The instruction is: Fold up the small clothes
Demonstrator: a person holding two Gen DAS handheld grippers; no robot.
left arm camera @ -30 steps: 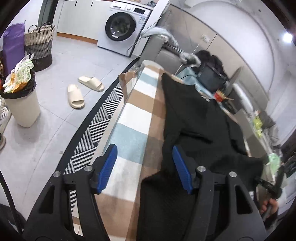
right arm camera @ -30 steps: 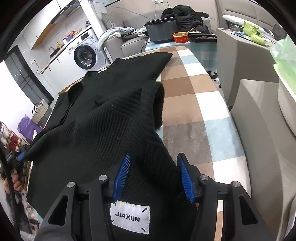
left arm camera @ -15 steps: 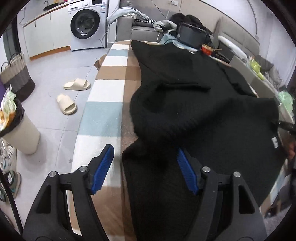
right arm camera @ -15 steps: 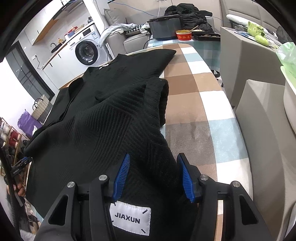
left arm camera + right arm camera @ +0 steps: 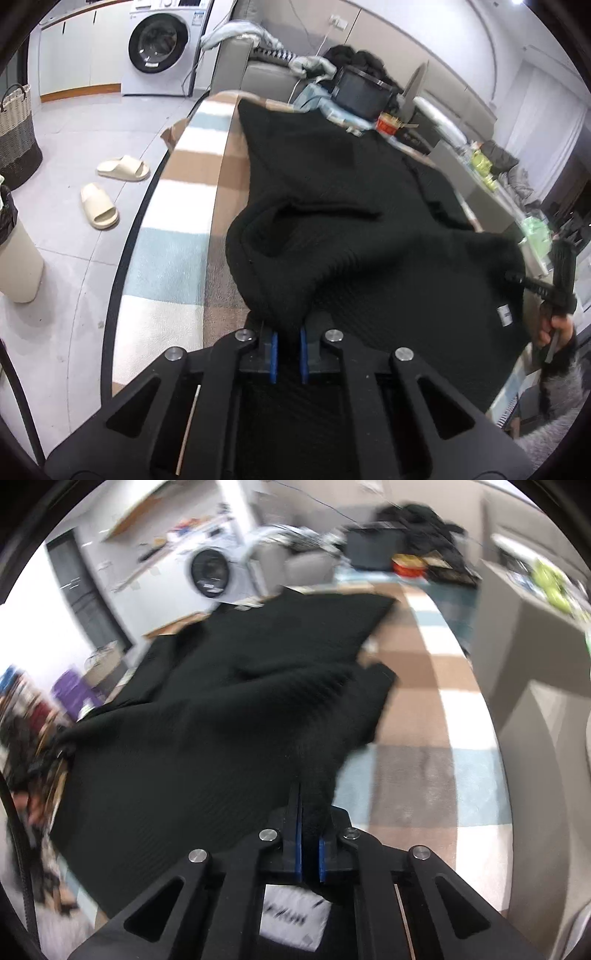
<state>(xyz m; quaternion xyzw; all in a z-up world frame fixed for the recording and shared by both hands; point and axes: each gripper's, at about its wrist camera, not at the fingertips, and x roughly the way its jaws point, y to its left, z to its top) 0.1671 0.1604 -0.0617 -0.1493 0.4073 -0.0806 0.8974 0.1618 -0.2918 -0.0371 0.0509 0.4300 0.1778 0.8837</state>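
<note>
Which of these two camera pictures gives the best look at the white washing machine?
The left wrist view: the white front-loading washing machine is sharp there, its round door and panel clear. The right wrist view shows it too, but smeared by blur.

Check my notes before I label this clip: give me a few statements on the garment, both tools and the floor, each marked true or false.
1. The left tool is clamped on the black knit garment. True.
2. The right tool stands open, holding nothing. False: it pinches the garment's near edge.
3. The garment lies on a checked cloth. True.
4. A pair of slippers sits on the garment. False: they are on the floor.
5. A washing machine stands in the background. True.
</note>
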